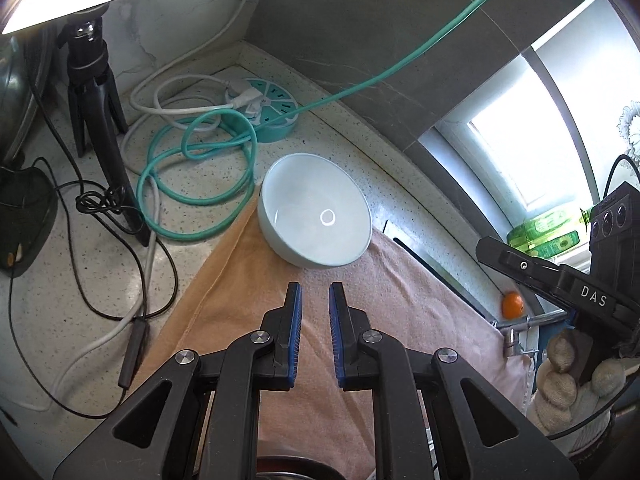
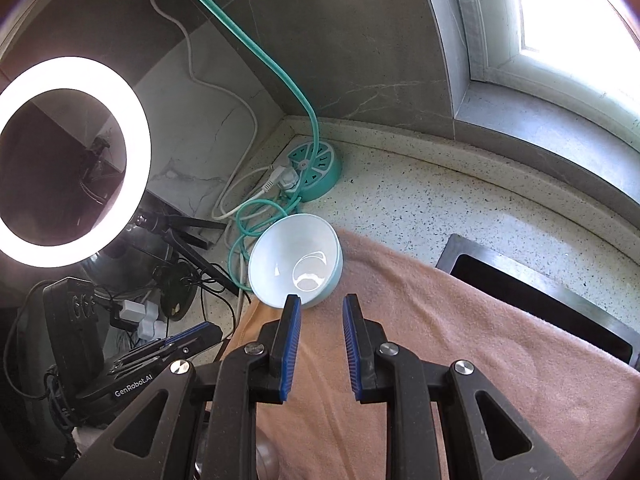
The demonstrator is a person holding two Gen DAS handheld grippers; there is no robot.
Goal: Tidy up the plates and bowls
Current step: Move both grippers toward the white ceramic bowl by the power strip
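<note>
A pale blue glazed ceramic bowl (image 1: 315, 211) is seen upright at the far edge of a pink towel (image 1: 400, 300). It is judged rigid, slippery and breakable, best pinched at the rim. The left gripper (image 1: 315, 308) and right gripper (image 2: 320, 322) are held narrowly apart, with nothing between the fingers.

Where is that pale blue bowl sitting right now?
The bowl sits on the far corner of the pink towel, just before the coiled teal cable and round power strip.

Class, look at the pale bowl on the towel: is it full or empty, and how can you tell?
Empty. The bowl shows its bare glossy bottom in both views, with only light reflections inside.
</note>
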